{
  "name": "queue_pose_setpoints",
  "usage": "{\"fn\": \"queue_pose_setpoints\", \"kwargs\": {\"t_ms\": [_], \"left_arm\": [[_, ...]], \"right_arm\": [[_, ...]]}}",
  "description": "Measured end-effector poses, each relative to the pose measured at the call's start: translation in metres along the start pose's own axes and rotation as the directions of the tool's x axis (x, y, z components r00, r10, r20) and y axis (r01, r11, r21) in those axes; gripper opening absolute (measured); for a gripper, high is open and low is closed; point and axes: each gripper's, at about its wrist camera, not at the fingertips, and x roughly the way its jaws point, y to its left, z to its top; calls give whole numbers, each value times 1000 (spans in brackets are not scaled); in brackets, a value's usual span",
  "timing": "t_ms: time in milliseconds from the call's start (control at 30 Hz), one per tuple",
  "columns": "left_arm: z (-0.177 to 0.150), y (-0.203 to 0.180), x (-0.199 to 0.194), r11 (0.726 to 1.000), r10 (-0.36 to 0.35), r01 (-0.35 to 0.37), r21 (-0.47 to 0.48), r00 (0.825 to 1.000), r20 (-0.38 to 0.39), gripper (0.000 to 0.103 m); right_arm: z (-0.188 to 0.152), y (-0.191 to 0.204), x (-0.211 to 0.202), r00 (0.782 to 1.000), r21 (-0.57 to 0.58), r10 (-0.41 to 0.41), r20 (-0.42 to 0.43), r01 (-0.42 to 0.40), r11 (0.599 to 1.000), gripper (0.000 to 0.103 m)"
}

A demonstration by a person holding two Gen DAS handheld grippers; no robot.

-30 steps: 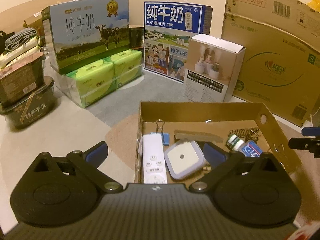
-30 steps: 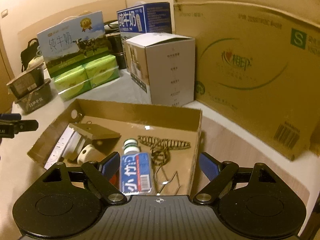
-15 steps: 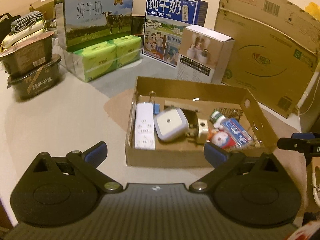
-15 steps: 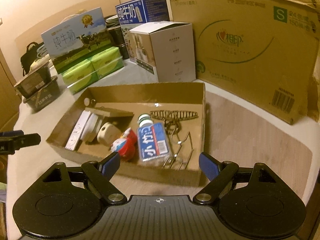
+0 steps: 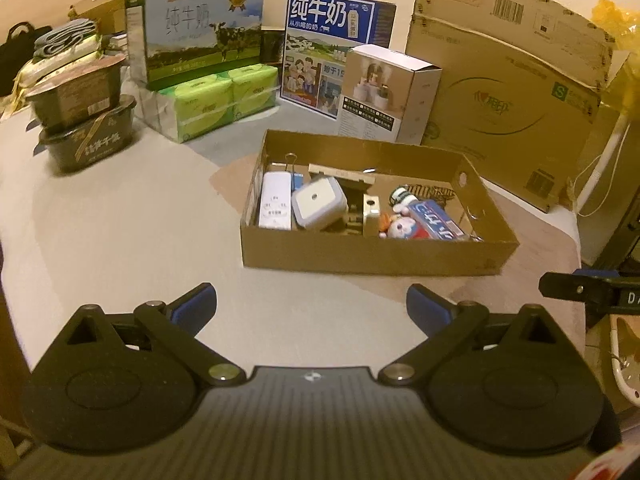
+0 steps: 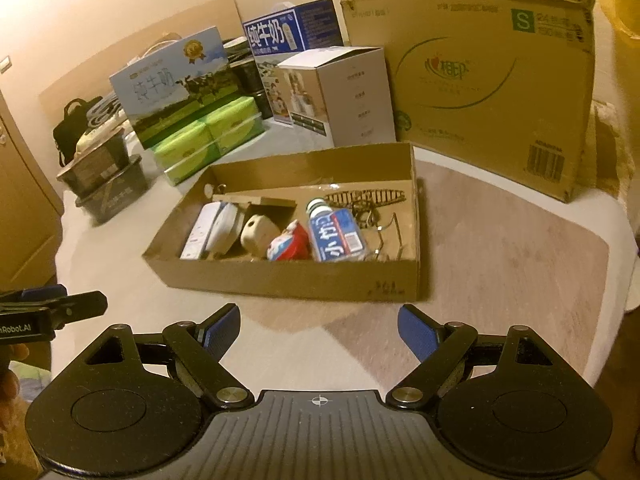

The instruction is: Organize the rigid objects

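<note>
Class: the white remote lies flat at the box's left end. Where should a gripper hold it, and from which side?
Grip the white remote across its narrow width, coming from above: it lies flat beside the cardboard box wall, so side approaches look blocked.

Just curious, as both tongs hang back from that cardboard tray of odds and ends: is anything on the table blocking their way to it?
Nothing visible: only bare table lies between both tongs and the tray.

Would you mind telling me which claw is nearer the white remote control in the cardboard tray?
Left. The left claw faces the tray's remote end; the right claw sits toward the opposite, bottle end.
</note>
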Motion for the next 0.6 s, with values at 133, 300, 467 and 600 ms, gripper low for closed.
{"fn": "queue_pose_setpoints", "kwargs": {"t_ms": [133, 300, 467, 600], "left_arm": [[-16, -6, -15, 1000, -2, 2, -14, 1000, -2, 100], [-35, -14, -29, 1000, -6, 6, -18, 1000, -10, 100], [-50, -22, -42, 1000, 4, -4, -21, 1000, -5, 100], [-61, -26, -54, 1000, 1, -1, -19, 1000, 3, 100]], "right_arm": [[-15, 2, -15, 1000, 12, -4, 1, 4, 1000, 85], [-32, 4, -36, 1000, 7, -19, 11, 19, 1000, 85], [-47, 3, -54, 999, 8, -31, 11, 31, 999, 85], [-57, 4, -65, 999, 4, -38, 14, 38, 999, 85]]}}
